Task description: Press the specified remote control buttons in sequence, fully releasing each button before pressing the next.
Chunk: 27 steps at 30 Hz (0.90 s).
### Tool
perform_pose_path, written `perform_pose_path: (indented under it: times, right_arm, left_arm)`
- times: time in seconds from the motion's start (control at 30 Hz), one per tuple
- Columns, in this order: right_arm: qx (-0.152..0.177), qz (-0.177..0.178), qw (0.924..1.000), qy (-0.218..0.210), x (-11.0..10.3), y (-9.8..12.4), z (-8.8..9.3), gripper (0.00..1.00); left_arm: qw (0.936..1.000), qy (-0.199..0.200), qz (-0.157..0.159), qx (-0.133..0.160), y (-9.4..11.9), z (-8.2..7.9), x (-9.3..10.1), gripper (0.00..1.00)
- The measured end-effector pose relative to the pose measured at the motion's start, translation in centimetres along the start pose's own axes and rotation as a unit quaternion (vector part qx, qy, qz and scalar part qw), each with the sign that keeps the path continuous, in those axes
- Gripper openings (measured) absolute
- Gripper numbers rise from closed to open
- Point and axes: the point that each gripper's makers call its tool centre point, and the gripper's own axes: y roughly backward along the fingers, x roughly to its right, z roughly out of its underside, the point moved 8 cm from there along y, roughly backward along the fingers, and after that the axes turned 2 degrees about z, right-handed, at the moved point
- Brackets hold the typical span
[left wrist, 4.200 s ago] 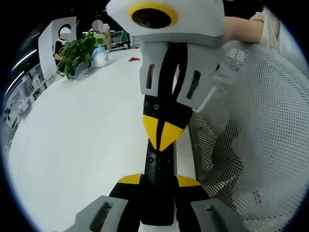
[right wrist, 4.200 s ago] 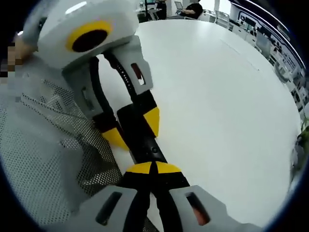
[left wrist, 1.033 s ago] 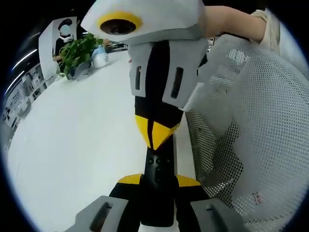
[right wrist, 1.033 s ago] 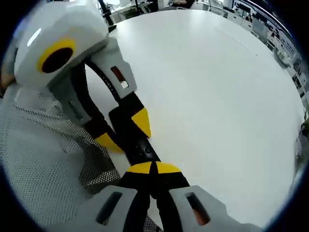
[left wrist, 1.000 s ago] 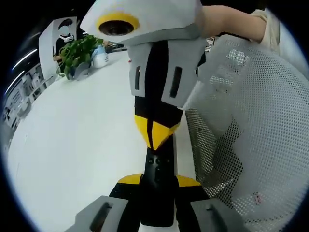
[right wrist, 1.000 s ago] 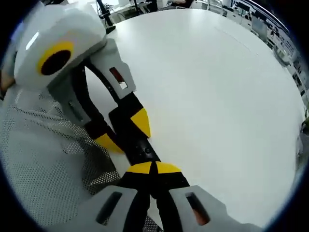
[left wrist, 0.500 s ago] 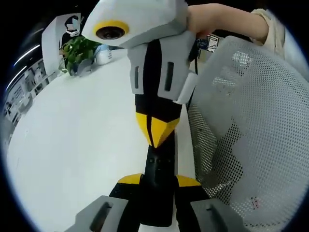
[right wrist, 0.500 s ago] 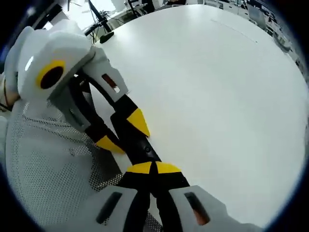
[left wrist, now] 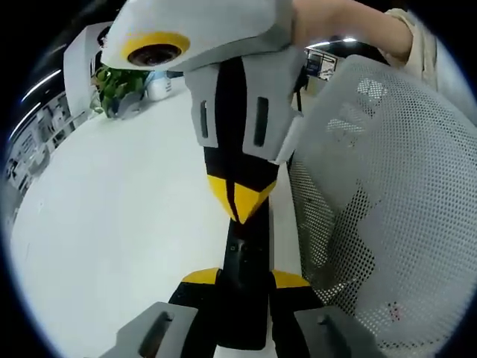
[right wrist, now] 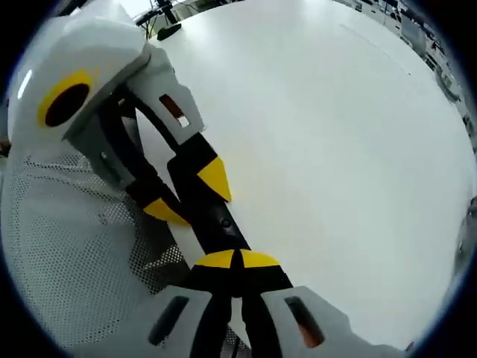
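One mesh chair [left wrist: 387,194] beside remote [left wrist: 244,287]; plant [left wrist: 115,86] far.

No text, label, brand, number or sign can be read in either view. A small blue-and-white panel [left wrist: 326,66] beyond the far edge of the table [left wrist: 112,224] may carry print, but it is too small and blurred to read.

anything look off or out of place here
Nothing looks spilled or damaged. One oddity: the black remote control is not on the white table; the left gripper grips it at the table edge, beside a white mesh chair back, while the right gripper's closed yellow tips meet its face.
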Motion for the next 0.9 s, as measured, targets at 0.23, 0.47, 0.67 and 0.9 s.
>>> perform_pose_path:
  times: [0.23, 0.47, 0.67, 0.9]
  right_arm:
    - [-0.029, -0.019, 0.9994, -0.010, 0.38, -0.07, -0.33, 0.00]
    - [-0.045, -0.021, 0.9987, -0.009, 0.40, -0.15, -0.57, 0.00]
    - [-0.059, -0.015, 0.9981, 0.007, 0.25, -0.14, -0.76, 0.00]
    - [-0.031, -0.015, 0.9994, 0.004, 0.24, 0.04, -0.15, 0.00]
  left_arm:
    - [1.0000, -0.003, -0.002, 0.000, -0.02, 0.01, 0.04, 0.24]
    - [1.0000, -0.007, -0.002, 0.000, -0.02, 0.04, 0.04, 0.24]
    - [1.0000, -0.008, -0.002, 0.000, -0.03, 0.04, 0.05, 0.24]
    - [1.0000, -0.006, -0.002, 0.001, -0.01, 0.01, 0.09, 0.24]
